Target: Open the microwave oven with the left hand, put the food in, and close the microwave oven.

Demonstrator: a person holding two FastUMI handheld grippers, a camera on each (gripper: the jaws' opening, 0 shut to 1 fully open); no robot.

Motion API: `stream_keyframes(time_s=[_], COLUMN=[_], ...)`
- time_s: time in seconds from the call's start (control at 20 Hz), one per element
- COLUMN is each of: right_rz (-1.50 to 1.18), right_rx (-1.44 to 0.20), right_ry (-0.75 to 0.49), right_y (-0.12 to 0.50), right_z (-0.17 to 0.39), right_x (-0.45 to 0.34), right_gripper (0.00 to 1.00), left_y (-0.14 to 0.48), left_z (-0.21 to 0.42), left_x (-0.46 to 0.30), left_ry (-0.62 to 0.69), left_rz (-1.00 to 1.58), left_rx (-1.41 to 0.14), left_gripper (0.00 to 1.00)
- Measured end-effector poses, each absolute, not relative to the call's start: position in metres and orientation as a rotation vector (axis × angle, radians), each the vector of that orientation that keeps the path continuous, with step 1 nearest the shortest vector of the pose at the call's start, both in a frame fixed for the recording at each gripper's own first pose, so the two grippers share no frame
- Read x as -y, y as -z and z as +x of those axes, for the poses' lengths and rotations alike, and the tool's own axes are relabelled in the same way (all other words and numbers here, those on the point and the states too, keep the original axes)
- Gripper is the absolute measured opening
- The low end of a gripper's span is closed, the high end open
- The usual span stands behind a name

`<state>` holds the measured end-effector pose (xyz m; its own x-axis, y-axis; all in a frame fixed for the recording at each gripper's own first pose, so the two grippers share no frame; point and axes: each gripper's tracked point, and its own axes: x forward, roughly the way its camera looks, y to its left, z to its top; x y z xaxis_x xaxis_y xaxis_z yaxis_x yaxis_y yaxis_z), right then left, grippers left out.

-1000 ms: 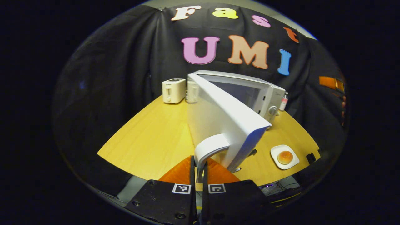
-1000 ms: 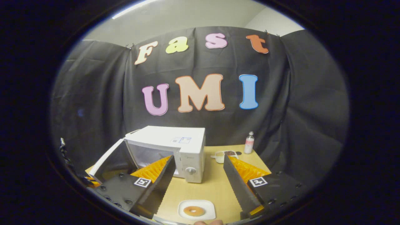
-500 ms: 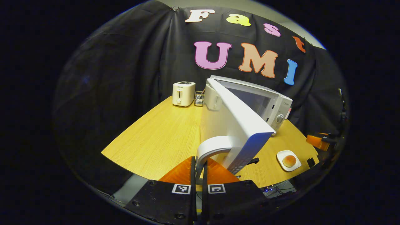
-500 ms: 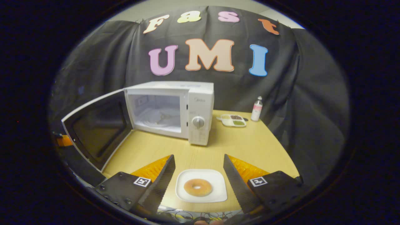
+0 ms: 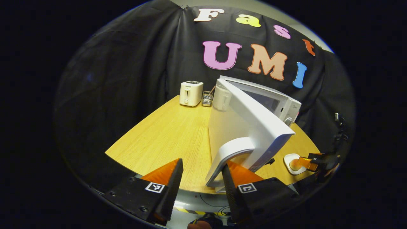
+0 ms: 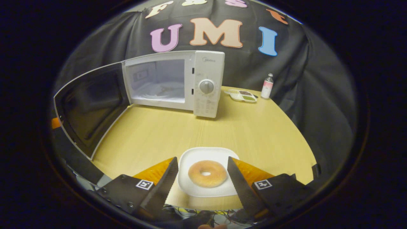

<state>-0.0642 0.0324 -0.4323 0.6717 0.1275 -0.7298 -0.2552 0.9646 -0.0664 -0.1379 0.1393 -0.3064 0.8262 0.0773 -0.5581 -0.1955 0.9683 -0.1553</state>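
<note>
On the near edge of the worktop [image 6: 260,133], the right tongs [image 6: 201,178] are spread wide on either side of the doughnut [image 6: 207,173] on its white plate [image 6: 194,186], with no contact seen. The left tongs [image 5: 201,183] are also held wide; the door handle [image 5: 227,156] lies between the fingers, just beside the right one, ungripped. The microwave [image 6: 190,82] stands at the far side, its door [image 6: 86,105] swung open. From the left gripper view, the plate is partly hidden behind the right tongs. Writing on the microwave and toaster [image 5: 190,93] is too small to read.
</note>
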Motion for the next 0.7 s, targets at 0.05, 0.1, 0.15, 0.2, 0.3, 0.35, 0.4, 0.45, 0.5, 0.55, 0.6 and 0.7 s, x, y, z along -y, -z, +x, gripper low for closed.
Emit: stream_keyframes(time_s=[0.05, 0.1, 0.15, 0.2, 0.3, 0.35, 0.4, 0.45, 0.5, 0.55, 0.6, 0.7], right_rz=[-0.171, -0.173, -0.177, -0.171, -0.157, -0.151, -0.144, -0.141, -0.14, -0.146, -0.143, -0.134], right_rx=[-0.824, -0.835, -0.849, -0.864, -0.901, -0.912, -0.921, -0.935, -0.95, -0.964, -0.969, -0.964], right_ry=[-0.205, -0.188, -0.169, -0.156, -0.143, -0.142, -0.143, -0.143, -0.144, -0.146, -0.155, -0.153], right_y=[0.439, 0.444, 0.448, 0.452, 0.464, 0.469, 0.472, 0.476, 0.48, 0.484, 0.485, 0.486], right_z=[-0.065, -0.065, -0.068, -0.069, -0.071, -0.07, -0.07, -0.072, -0.075, -0.077, -0.078, -0.077], right_x=[-0.028, -0.025, -0.022, -0.02, -0.017, -0.017, -0.017, -0.018, -0.019, -0.019, -0.021, -0.022], right_gripper=[0.98, 0.98, 0.98, 0.98, 0.98, 0.98, 0.99, 0.98, 0.99, 0.98, 0.99, 0.94], left_y=[0.307, 0.307, 0.307, 0.308, 0.309, 0.309, 0.31, 0.31, 0.31, 0.31, 0.31, 0.311], left_z=[-0.138, -0.138, -0.137, -0.138, -0.139, -0.139, -0.139, -0.138, -0.139, -0.139, -0.138, -0.138], left_x=[-0.139, -0.139, -0.139, -0.14, -0.14, -0.14, -0.141, -0.141, -0.141, -0.14, -0.141, -0.14], left_ry=[-0.144, -0.143, -0.145, -0.152, -0.158, -0.159, -0.162, -0.163, -0.164, -0.164, -0.165, -0.166], left_rz=[-0.206, -0.205, -0.207, -0.211, -0.229, -0.237, -0.239, -0.237, -0.236, -0.235, -0.233, -0.229], left_rx=[-0.585, -0.584, -0.585, -0.586, -0.59, -0.592, -0.591, -0.59, -0.591, -0.592, -0.592, -0.593], left_gripper=[0.69, 0.69, 0.69, 0.7, 0.78, 0.83, 0.89, 0.9, 0.9, 0.9, 0.9, 0.9])
